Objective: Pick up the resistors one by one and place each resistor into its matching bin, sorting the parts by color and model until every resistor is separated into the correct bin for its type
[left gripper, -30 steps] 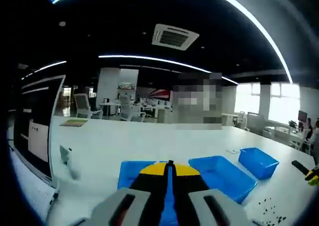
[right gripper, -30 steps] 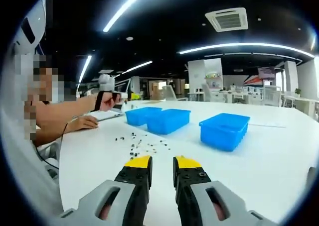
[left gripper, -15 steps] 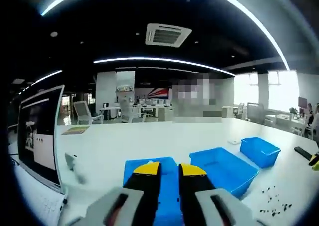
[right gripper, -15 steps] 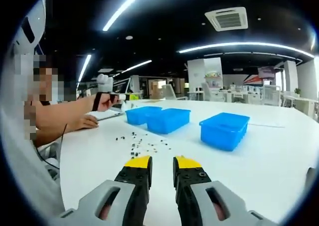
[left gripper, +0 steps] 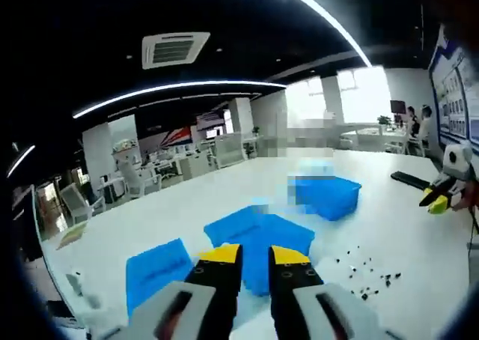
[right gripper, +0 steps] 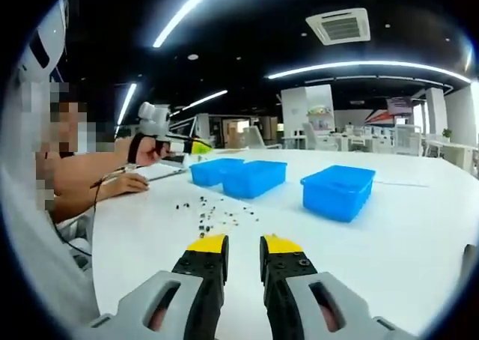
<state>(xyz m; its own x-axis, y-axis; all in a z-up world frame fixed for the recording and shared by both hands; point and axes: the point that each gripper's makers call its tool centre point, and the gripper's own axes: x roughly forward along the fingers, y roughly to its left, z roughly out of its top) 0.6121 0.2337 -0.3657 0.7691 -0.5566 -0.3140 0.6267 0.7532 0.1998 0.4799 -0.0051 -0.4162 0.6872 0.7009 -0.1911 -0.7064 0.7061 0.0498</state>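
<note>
Sorting stage: no resistor is held yet; the first pick is judged not to have begun.
Left gripper (left gripper: 254, 252): it is held above the white table (left gripper: 374, 213) with its jaws a narrow gap apart and nothing between them.
Right gripper (right gripper: 243, 243): it is held low over the table, jaws likewise narrowly parted and empty.
Resistors (right gripper: 213, 214): small dark parts are scattered loose on the table, in front of the bins.
Bins: two blue bins (right gripper: 238, 177) are set touching, and a third bin (right gripper: 338, 190) stands apart.
Risk, misgrip: two neighbouring parts could be pinched at once, since the scatter is dense.
Risk, missort: colour and model cannot be read at this range, so a wrong bin could be chosen.
Risk, loss: a tiny part could be flicked off the table by a closing jaw.
</note>
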